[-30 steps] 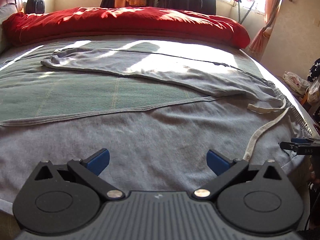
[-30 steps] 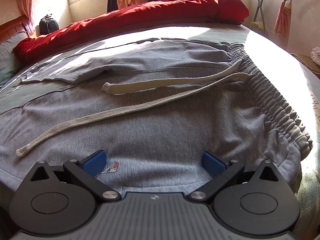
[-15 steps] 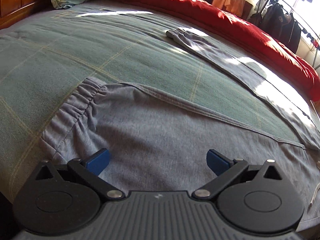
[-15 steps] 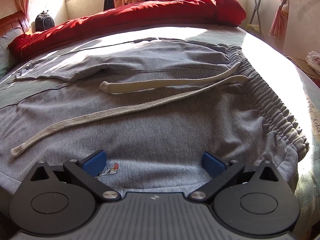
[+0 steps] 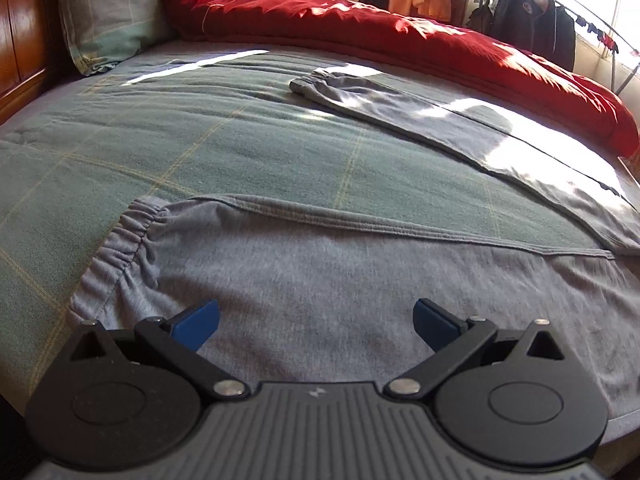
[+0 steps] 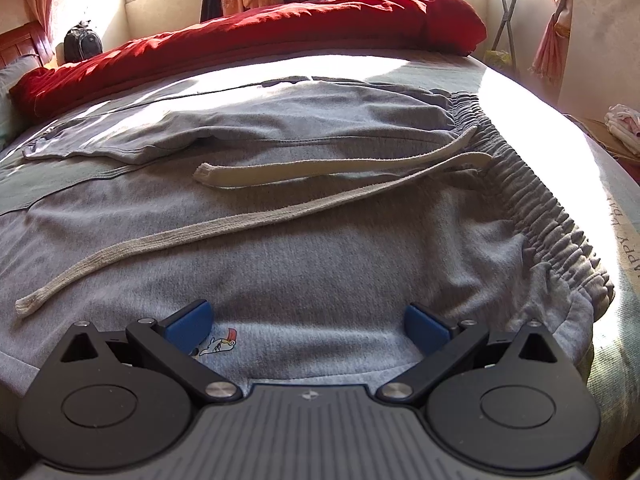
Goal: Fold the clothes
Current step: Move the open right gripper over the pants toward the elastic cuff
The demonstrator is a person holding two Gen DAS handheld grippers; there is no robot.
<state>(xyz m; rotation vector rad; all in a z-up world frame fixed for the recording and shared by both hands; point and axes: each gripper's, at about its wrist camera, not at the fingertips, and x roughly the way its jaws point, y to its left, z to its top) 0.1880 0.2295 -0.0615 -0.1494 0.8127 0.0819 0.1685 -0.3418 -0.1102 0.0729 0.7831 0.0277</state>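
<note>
Your left gripper [image 5: 316, 322] hangs low over the near leg of the grey sweatpants [image 5: 340, 280], blue fingers [image 5: 196, 320] spread wide with nothing between them. Whether the tips touch the cloth can't be told. The leg's elastic cuff [image 5: 120, 252] sits just ahead and left of your left finger, gathered and flat on the green checked bedspread [image 5: 200, 148]. The other leg [image 5: 440, 120] lies further in, angled toward the far side of the bed, its cuff end near the red duvet [image 5: 400, 36]. A bare wedge of bedspread separates the two legs. A checked pillow [image 5: 108, 16] stands at the far-left corner against the wooden headboard [image 5: 20, 40].

Your right gripper [image 6: 306, 330] is likewise spread, empty, over the hip area of the sweatpants [image 6: 320, 264] near the bed's front edge. A small cartoon bird print [image 6: 220, 346] shows just beside the left finger. The ruched waistband [image 6: 540, 200] runs along the right, close to the bed's right edge. Two cream drawstring ends lie across the front: the short drawstring [image 6: 320, 170] flat toward the middle, the long drawstring [image 6: 200, 236] trailing down-left to the near-left part of the garment.

Clothes on a drying rack [image 5: 536, 20] hang beyond the bed by the window.
</note>
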